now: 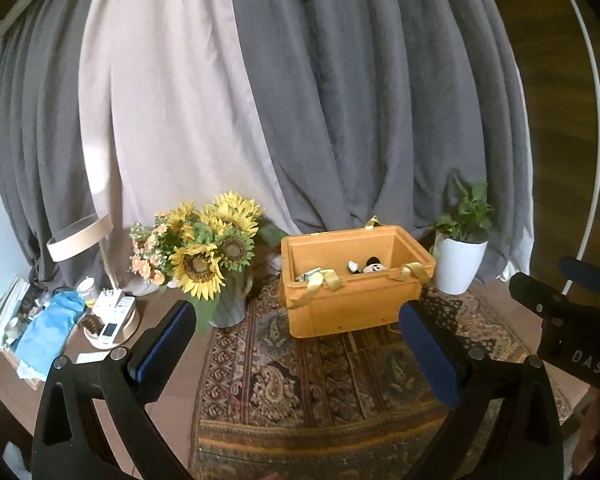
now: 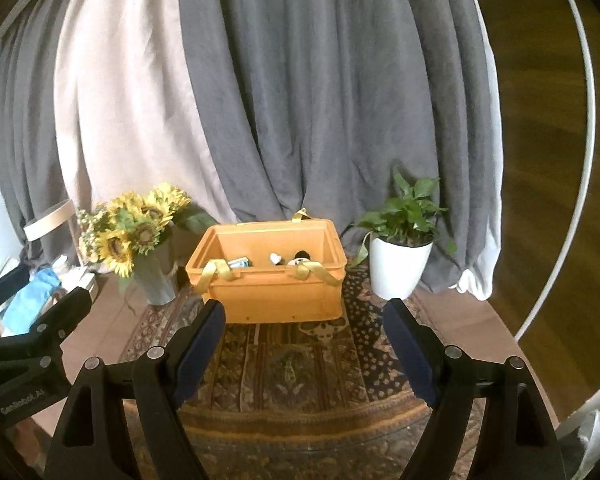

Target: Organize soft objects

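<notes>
An orange bin (image 1: pixel 352 304) with yellow ribbon handles stands on the patterned rug (image 1: pixel 300 380). Inside it I see a black-and-white mouse plush (image 1: pixel 374 266) and a pale folded soft item (image 1: pixel 312 274). The bin also shows in the right wrist view (image 2: pixel 272 292), with the plush (image 2: pixel 300 258) and a bluish item (image 2: pixel 239 264) inside. My left gripper (image 1: pixel 300 332) is open and empty, in front of the bin. My right gripper (image 2: pixel 304 332) is open and empty, also in front of the bin. The right gripper's body shows at the left wrist view's right edge (image 1: pixel 572 320).
A sunflower bouquet in a grey vase (image 1: pixel 204 252) stands left of the bin. A green plant in a white pot (image 1: pixel 460 256) stands to its right. Clutter with a blue cloth (image 1: pixel 48 328) lies at the table's left. Grey and pale curtains (image 1: pixel 340 100) hang behind.
</notes>
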`<act>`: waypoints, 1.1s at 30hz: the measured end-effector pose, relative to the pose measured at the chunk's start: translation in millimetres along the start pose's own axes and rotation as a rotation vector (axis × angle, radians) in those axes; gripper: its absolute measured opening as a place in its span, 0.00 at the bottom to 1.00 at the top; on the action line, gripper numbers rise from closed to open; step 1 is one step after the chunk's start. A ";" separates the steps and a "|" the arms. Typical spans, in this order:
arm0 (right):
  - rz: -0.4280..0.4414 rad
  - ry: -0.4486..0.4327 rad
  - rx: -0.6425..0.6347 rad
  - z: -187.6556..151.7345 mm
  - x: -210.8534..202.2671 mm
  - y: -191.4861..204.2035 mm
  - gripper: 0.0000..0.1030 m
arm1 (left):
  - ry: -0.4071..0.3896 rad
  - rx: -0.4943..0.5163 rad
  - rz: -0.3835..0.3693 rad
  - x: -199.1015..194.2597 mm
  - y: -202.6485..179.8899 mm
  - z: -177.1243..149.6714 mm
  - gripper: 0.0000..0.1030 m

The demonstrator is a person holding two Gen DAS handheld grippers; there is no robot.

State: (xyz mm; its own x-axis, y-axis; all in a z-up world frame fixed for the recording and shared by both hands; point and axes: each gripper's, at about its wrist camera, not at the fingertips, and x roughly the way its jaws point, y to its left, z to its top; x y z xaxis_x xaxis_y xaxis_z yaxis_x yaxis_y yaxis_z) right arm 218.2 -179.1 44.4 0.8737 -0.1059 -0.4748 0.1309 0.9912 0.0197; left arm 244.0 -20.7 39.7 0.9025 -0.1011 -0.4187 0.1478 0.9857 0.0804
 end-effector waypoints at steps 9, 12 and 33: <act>0.043 -0.011 -0.015 -32.3 -68.8 -26.3 0.80 | -0.025 -0.034 0.017 -75.7 -28.1 -23.7 1.00; 0.056 -0.013 -0.016 -43.4 -89.7 -35.0 0.80 | -0.024 -0.037 0.027 -97.0 -36.0 -33.3 1.00; 0.062 -0.009 0.004 -93.9 -167.7 -69.3 0.80 | -0.037 -0.011 0.042 -177.2 -71.5 -72.0 1.00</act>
State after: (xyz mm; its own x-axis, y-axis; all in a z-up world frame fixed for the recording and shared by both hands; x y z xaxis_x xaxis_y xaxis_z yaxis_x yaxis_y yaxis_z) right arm 18.6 -222.6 40.0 0.8846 -0.0446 -0.4642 0.0779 0.9956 0.0529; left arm 44.4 -63.6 42.9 0.9222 -0.0645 -0.3812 0.1052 0.9907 0.0868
